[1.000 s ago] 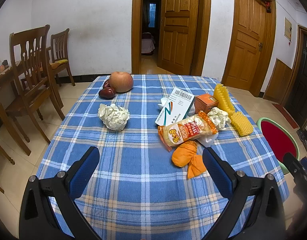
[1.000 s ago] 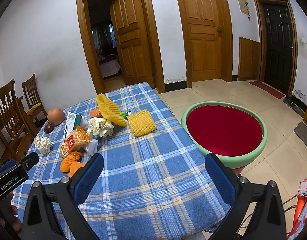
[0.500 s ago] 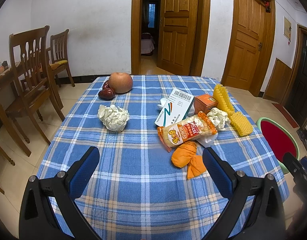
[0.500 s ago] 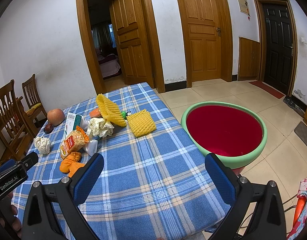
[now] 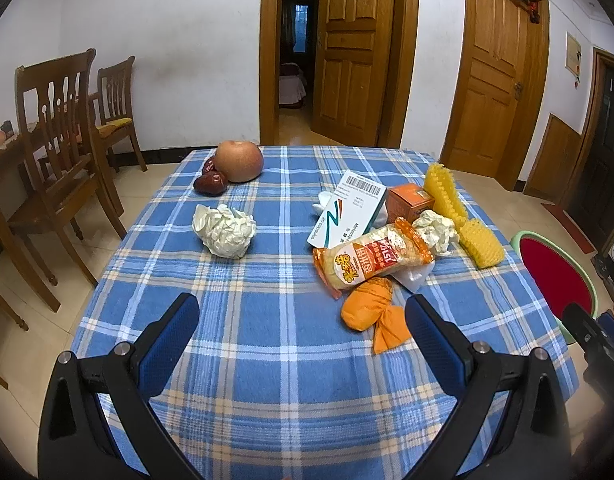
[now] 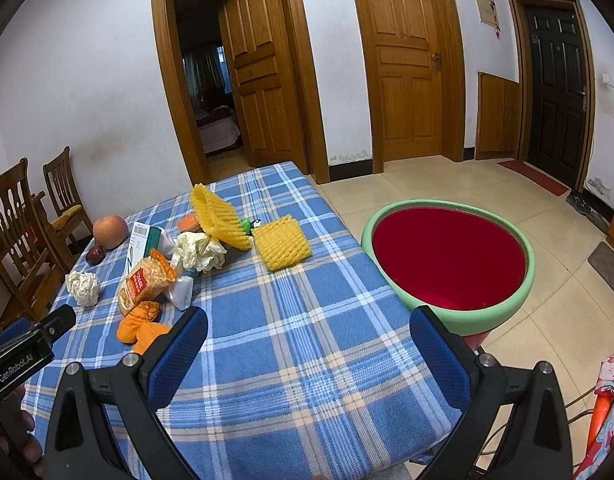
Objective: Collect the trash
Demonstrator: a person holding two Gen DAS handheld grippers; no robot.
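Observation:
Trash lies on the blue plaid table (image 5: 275, 344): a crumpled paper ball (image 5: 223, 231), an orange wrapper (image 5: 373, 312), a snack packet (image 5: 373, 258), a white box (image 5: 349, 210), an orange carton (image 5: 410, 202), another paper wad (image 5: 435, 230) and yellow foam nets (image 5: 481, 242). The same pile shows in the right wrist view, with the snack packet (image 6: 145, 282) and foam net (image 6: 282, 242). A red basin with a green rim (image 6: 449, 258) stands beside the table's right edge. My left gripper (image 5: 301, 332) is open and empty above the near table. My right gripper (image 6: 309, 340) is open and empty near the basin.
An apple (image 5: 239, 160) and dark red fruits (image 5: 211, 182) sit at the table's far left. Wooden chairs (image 5: 63, 152) stand to the left. Wooden doors (image 6: 407, 64) and an open doorway are behind. The left gripper's body (image 6: 27, 344) shows in the right wrist view.

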